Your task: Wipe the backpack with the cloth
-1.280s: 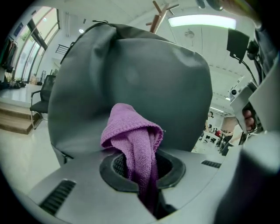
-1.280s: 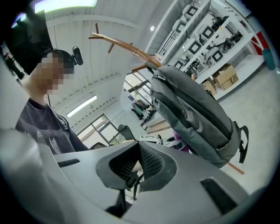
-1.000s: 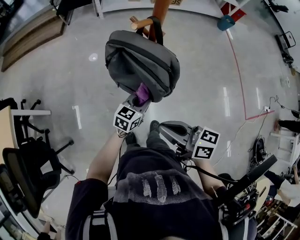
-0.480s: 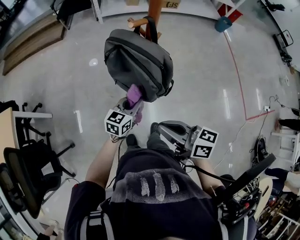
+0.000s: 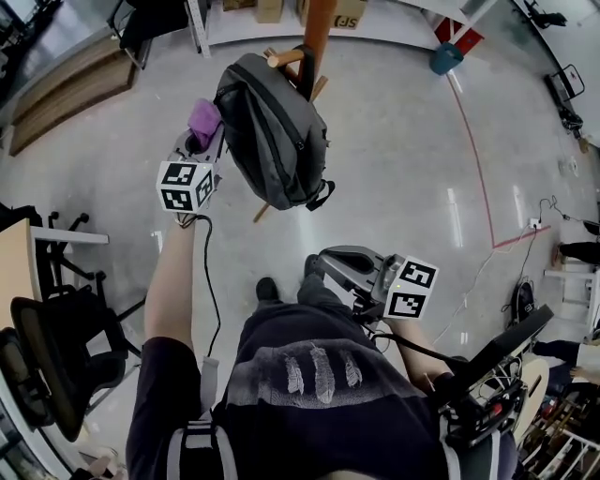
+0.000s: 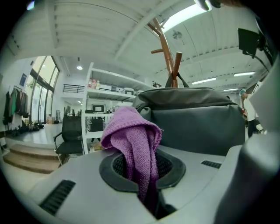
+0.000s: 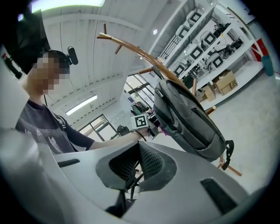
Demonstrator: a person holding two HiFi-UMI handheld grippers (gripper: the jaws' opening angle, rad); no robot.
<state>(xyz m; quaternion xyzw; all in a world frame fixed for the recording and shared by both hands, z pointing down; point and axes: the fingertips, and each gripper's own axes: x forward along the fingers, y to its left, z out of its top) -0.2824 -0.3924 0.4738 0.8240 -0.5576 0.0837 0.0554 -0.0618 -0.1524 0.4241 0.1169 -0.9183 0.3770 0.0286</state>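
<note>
A grey backpack (image 5: 272, 122) hangs from a wooden coat stand (image 5: 317, 28) over the glossy floor. My left gripper (image 5: 200, 141) is raised beside the backpack's upper left side, shut on a purple cloth (image 5: 203, 117). The bunched cloth lies close against the bag's side. In the left gripper view the cloth (image 6: 133, 140) rises from between the jaws of the left gripper (image 6: 146, 190), with the backpack (image 6: 197, 118) right behind it. My right gripper (image 5: 328, 258) hangs low near my body, shut and holding nothing. Its own view shows the backpack (image 7: 188, 116) from a distance.
Black office chairs (image 5: 56, 337) and a desk edge stand at the left. A red line (image 5: 478, 150) runs across the floor at the right. Shelving with cardboard boxes (image 5: 347, 11) lines the far wall. Cables and gear (image 5: 487, 394) crowd the lower right.
My left gripper carried the cloth from the backpack's bottom up and leftward to its upper left side. The backpack swung and now hangs more edge-on. The right gripper stayed still.
</note>
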